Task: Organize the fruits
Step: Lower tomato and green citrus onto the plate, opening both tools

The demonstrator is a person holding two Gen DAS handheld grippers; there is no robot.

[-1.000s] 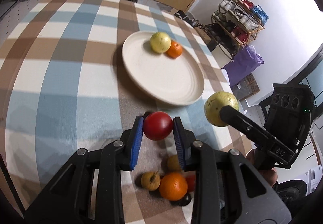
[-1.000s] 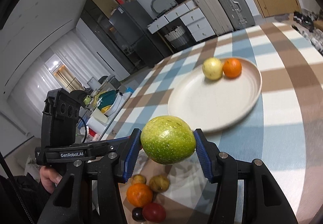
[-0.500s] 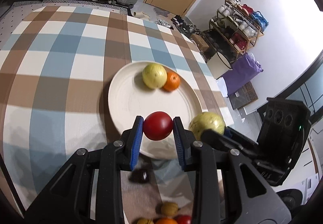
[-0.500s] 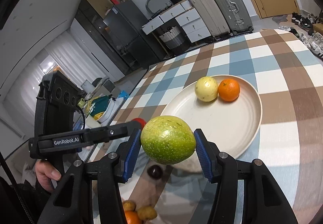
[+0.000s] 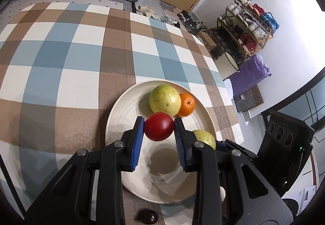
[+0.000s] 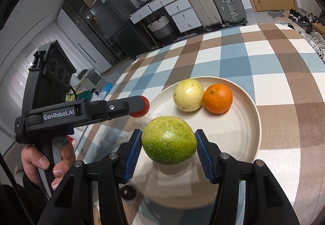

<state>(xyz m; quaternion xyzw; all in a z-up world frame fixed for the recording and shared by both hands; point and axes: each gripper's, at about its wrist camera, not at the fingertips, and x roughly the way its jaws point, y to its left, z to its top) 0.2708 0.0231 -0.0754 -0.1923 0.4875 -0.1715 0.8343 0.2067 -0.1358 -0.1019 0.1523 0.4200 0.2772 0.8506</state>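
Left gripper (image 5: 159, 130) clamped on a smooth round red fruit (image 5: 159, 126), blue ribbed pads pressing it on both sides; fruit sits at the fingertips, held in the air above the near half of a round cream ceramic plate (image 5: 113, 115). Shadow of fruit and fingers falls on the plate's bare floor directly beneath the pads. Beyond the left fingertips, on the far part of the plate, a pale yellow-green round fruit (image 5: 165, 100) and a small orange mandarin (image 5: 186, 104) lie touching one another, the mandarin to the right. Right gripper (image 6: 169, 143) gripping a speckled green oval fruit (image 6: 169, 139), pads tight on its two ends, fruit hanging over the plate's near-left area as seen from the right wrist. From that view the left gripper comes in level from the left of the fingers, red fruit at its tip, over the plate's left rim; a person's hand (image 6: 40, 164) wraps its black handle. From the left wrist view the green fruit shows just right of the right-hand finger, mostly hidden behind it. A small dark, near-black round fruit (image 6: 127, 192) lies on the checked brown, blue and white tablecloth (image 5: 61, 52), just outside the plate's near rim, below and behind both sets of fingers.
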